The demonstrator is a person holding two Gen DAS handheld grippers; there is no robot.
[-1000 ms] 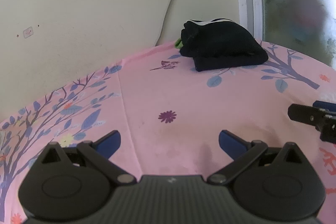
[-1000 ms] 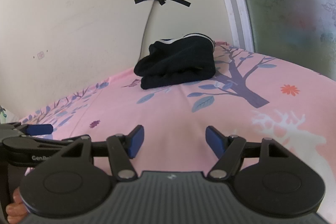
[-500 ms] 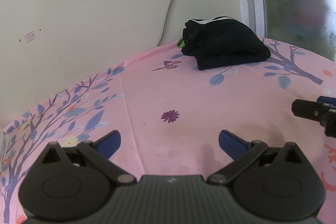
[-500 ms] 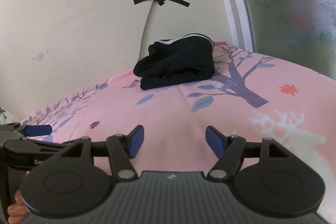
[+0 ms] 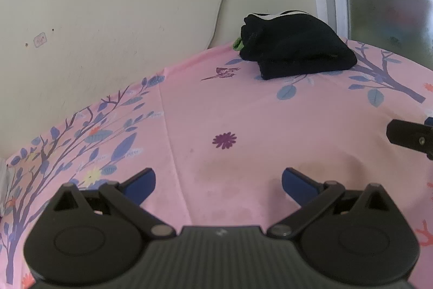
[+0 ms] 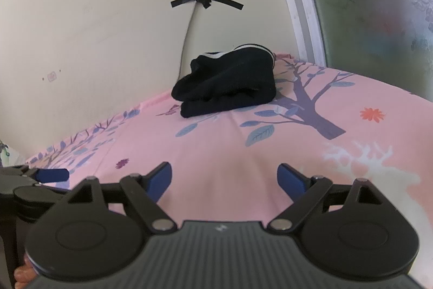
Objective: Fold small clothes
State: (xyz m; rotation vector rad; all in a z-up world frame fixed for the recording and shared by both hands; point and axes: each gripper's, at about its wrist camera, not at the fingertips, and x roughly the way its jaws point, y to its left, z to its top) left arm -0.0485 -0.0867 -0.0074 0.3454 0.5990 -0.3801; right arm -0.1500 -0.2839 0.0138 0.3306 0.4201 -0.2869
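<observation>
Pink floral sheet (image 5: 243, 104) covers the counter against a cream wall; folded black garment (image 5: 295, 48) sits at the far edge near the window frame. Left gripper (image 5: 218, 182) hovers wide open, empty. Right gripper (image 6: 224, 178) empty too, jaws opening, well short of the garment.

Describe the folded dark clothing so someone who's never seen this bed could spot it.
Find the frosted window beside the cream wall. Below it, at the pink floral sheet's far edge, lies the folded black garment. It is the only dark bundle there, with white trim on top.
</observation>
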